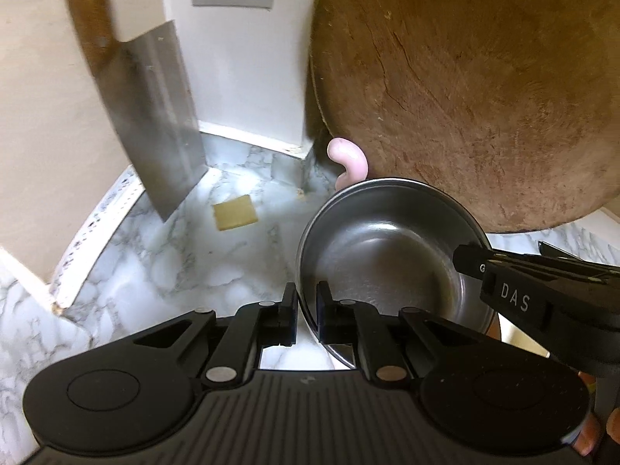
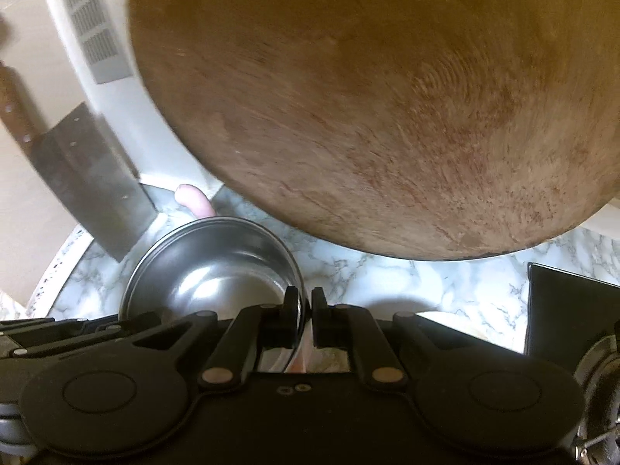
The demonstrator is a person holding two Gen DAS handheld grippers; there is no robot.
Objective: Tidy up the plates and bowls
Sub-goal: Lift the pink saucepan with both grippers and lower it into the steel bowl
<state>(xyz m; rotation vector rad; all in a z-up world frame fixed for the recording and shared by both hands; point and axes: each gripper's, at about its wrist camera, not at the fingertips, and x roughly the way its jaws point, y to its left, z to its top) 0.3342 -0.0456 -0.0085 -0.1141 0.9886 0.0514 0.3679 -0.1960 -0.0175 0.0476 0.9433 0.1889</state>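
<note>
Both the left gripper [image 1: 307, 302] and right gripper [image 2: 305, 306] are clamped on opposite rims of the steel bowl [image 1: 387, 248]: light, rigid, slick (thin rim likely slips easily).

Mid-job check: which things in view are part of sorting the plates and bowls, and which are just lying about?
Part of the job:
- steel bowl
- left gripper, shut on the bowl's rim
- right gripper, shut on the opposite rim

Just lying about:
- round wooden chopping board, leaning upright
- cleaver
- pink hook
- small tan square on the marble counter
</note>
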